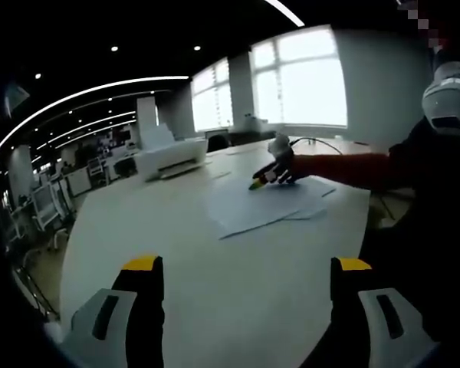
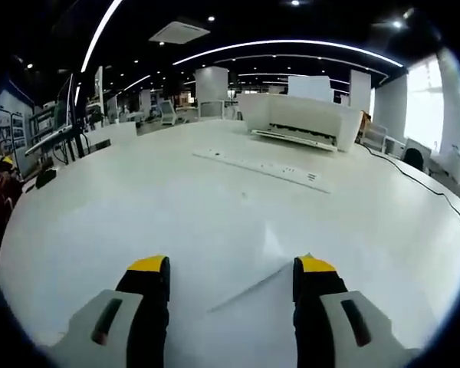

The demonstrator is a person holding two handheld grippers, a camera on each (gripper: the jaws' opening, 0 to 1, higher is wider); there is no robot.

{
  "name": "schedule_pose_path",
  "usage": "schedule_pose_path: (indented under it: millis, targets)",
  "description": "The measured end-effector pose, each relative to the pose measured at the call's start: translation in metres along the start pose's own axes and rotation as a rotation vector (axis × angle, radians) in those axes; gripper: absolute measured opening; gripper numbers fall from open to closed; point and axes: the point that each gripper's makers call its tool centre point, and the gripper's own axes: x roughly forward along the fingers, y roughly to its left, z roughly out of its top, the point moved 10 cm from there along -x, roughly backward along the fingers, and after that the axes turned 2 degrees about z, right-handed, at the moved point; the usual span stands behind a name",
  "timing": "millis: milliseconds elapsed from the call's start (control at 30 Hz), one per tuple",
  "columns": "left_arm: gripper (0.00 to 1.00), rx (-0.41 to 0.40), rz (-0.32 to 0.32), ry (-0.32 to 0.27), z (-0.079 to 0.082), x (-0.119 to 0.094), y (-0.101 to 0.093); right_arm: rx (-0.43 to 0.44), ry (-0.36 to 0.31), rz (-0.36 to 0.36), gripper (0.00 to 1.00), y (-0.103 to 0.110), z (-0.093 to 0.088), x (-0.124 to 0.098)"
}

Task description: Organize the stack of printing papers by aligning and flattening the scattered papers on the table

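A loose stack of white printing papers [image 1: 264, 205] lies fanned out on the white table [image 1: 138, 230], its sheets out of line. My left gripper [image 1: 247, 264] hovers open over bare table, well short of the stack. Coming in from the right on a red sleeve [image 1: 341, 167], my right gripper [image 1: 270, 173] is at the far side of the papers. In the right gripper view, that gripper [image 2: 231, 264] is open and a corner of the papers [image 2: 249, 310] lies on the table between its jaws. Whether the jaws touch the sheet cannot be told.
A white printer [image 1: 172, 153] [image 2: 299, 119] stands further along the table, with a flat white power strip [image 2: 264, 165] in front of it. A dark cable [image 2: 425, 184] runs along the table's right side. Office desks and chairs [image 1: 54, 199] stand beyond the table edge.
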Motion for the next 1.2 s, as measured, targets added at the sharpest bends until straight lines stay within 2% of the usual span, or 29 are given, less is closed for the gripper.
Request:
schedule_pose_path:
  millis: [433,500,733,833,967,1200]
  targets:
    - [0.92,-0.002,-0.002,-0.002,-0.001,-0.001,0.0,-0.012,-0.004,0.017,0.53,0.004,0.0,0.001]
    - [0.92,-0.001,-0.001,-0.001,-0.002,-0.001,0.0,-0.015,-0.004,0.023,0.47,0.005,0.0,0.001]
    - [0.92,-0.003,0.002,-0.001,-0.003,-0.002,0.0,-0.015,-0.005,0.025,0.42,0.005,0.001,0.003]
    - [0.92,-0.003,0.002,-0.002,-0.003,-0.002,0.0,-0.019,-0.002,0.033,0.34,0.005,0.001,0.002]
    - [0.92,0.0,0.0,0.0,-0.002,-0.002,0.0,-0.024,-0.001,0.042,0.29,0.007,0.001,0.002]
    - [0.92,0.002,-0.001,-0.002,0.0,-0.001,0.001,-0.081,0.004,0.048,0.23,0.014,0.003,0.003]
